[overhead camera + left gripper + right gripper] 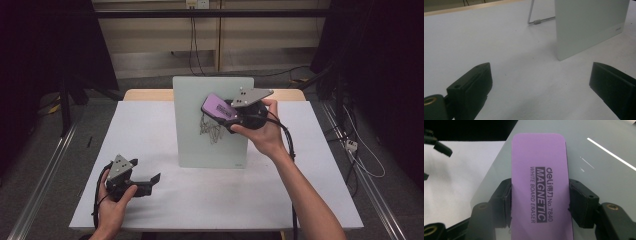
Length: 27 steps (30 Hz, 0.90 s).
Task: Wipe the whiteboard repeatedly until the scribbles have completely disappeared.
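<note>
Purple eraser [540,187] clamped against whiteboard [190,145], left gripper [150,181] on open table [310,200]

worktop [150,190]: white cover, wooden far edge | floor [45,150]: grey | back wall [150,40]: pale panels, cables [194,35] hanging from socket | sides: dark curtains [45,45] | metal rails [40,185] beside worktop

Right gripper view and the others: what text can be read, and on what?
On the purple whiteboard eraser held in the right tool:
"deli"
"No.7840"
"MAGNETIC"
"WHITE BOARD ERASER"
The characters after "deli" are too small to read.
Small mark on the glass board's corner: too blurred to read.
</note>
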Available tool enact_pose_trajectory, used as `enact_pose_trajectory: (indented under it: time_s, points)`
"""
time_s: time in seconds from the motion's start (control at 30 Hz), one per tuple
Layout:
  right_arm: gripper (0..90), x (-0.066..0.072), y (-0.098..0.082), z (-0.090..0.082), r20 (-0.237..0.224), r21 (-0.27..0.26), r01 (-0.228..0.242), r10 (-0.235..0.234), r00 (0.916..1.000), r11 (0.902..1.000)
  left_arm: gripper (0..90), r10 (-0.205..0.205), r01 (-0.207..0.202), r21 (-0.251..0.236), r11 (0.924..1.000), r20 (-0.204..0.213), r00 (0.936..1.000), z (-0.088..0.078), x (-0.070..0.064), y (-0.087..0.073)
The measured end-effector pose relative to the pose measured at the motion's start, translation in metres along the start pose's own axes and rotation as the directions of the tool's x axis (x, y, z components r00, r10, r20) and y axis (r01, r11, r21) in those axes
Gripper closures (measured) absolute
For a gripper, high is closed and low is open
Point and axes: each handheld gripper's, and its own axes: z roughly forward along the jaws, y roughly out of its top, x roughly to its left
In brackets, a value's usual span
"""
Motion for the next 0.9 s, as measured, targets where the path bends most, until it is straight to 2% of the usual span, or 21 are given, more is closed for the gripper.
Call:
enact_pose_trajectory:
  time_s: [0.1, 0.2, 0.37, 0.9]
  points:
    - [41.3, -0.001, 0.001, 0.0, 0.007, -0.001, 0.008, -0.008, 0.9999, 1.0, 4.6, 0.0, 0.0, -0.002, 1.0, -0.002, 1.0, 0.0, 0.0, 0.0]
    - [41.3, 0.004, 0.0, 0.001, 0.021, 0.017, 0.034, -0.034, 0.9992, 0.9993, 4.6, -0.001, 0.001, 0.0, 1.0, 0.0, 1.0, -0.001, 0.0, 0.0]
    - [41.3, 0.013, -0.007, 0.007, 0.012, 0.035, 0.049, -0.049, 0.9987, 0.9982, 4.6, 0.003, -0.003, -0.005, 1.0, 0.0, 1.0, 0.0, -0.001, 0.0]
    - [41.5, 0.039, -0.028, 0.031, -0.073, 0.087, 0.041, -0.035, 0.9967, 0.9954, 4.6, 0.007, -0.007, 0.006, 1.0, 0.002, 1.0, 0.0, 0.0, 0.0]
